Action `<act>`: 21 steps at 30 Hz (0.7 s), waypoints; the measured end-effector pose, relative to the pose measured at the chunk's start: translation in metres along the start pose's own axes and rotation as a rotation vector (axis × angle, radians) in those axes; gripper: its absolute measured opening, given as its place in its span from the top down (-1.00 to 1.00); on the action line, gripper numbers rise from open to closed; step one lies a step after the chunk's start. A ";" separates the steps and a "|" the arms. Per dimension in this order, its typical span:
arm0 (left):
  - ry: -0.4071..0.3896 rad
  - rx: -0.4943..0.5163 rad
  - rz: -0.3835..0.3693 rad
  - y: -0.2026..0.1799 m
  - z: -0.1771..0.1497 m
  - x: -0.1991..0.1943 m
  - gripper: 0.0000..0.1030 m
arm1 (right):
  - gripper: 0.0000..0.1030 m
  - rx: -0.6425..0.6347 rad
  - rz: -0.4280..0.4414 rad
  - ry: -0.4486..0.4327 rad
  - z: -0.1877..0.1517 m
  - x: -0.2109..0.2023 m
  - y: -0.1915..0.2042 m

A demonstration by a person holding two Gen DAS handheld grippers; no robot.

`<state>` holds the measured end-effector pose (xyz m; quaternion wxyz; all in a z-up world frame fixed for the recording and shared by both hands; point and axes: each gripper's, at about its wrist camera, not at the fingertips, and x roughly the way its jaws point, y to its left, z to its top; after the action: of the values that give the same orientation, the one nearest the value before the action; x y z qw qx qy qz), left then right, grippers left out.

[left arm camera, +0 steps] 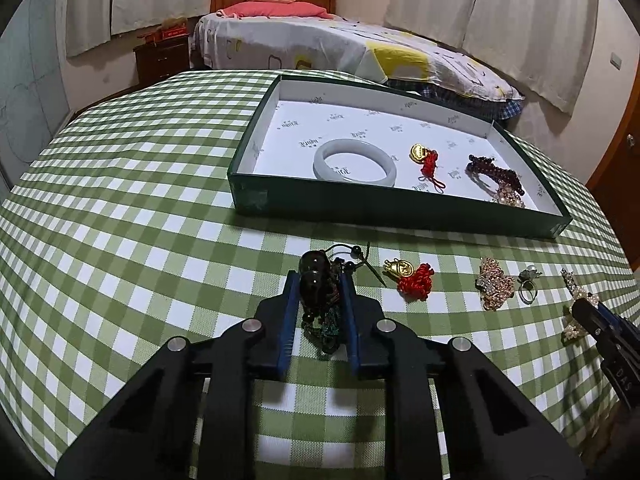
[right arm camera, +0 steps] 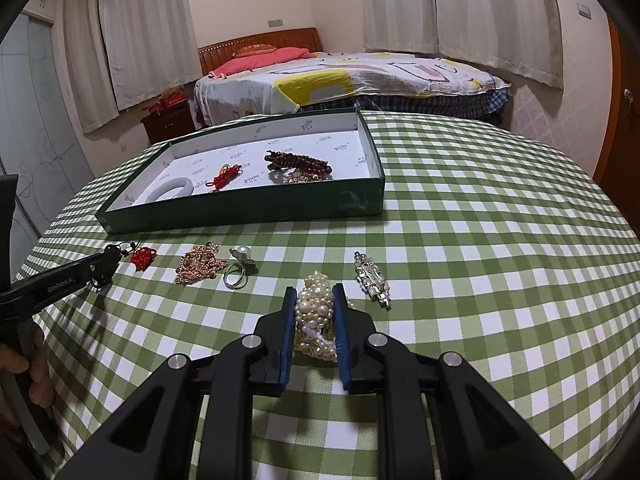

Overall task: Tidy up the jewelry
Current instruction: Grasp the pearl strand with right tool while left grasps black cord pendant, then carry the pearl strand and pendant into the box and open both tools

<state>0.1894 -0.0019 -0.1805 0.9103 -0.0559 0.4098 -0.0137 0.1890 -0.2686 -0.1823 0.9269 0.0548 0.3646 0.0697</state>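
Observation:
My left gripper (left arm camera: 320, 278) is shut on a dark bead pendant with a cord (left arm camera: 318, 276), low over the green checked cloth. My right gripper (right arm camera: 314, 292) is shut on a pearl hair piece (right arm camera: 316, 312). The green box (left arm camera: 248, 184) with a white lining holds a pale jade bangle (left arm camera: 354, 158), a gold charm on red cord (left arm camera: 424, 158) and a dark red bead piece (left arm camera: 494, 170). On the cloth lie a gold charm with a red knot (left arm camera: 408, 274), a gold rhinestone piece (left arm camera: 494, 284), a pearl ring (left arm camera: 528, 284) and a silver crystal clip (right arm camera: 372, 276).
The table edge curves away in front of a bed (left arm camera: 320, 40) and a dark nightstand (left arm camera: 162, 58). The box also shows in the right wrist view (right arm camera: 360, 200), at the back left of the cloth. A hand (right arm camera: 24, 364) holds the left gripper's handle.

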 end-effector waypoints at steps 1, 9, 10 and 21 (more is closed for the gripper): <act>-0.008 -0.001 0.001 0.000 0.000 -0.002 0.61 | 0.64 -0.001 0.001 -0.002 0.000 -0.001 0.000; -0.048 0.021 0.006 -0.003 -0.006 -0.015 0.61 | 0.64 -0.005 0.009 -0.027 0.004 -0.009 0.005; -0.050 0.021 0.005 -0.003 -0.007 -0.017 0.61 | 0.64 -0.006 0.011 -0.031 0.005 -0.010 0.005; -0.133 0.036 -0.009 -0.012 0.015 -0.043 0.61 | 0.64 -0.019 0.039 -0.098 0.038 -0.015 0.012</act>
<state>0.1719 -0.0091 -0.1373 0.9364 -0.0421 0.3478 -0.0213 0.2033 -0.2613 -0.1429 0.9427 0.0565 0.3167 0.0885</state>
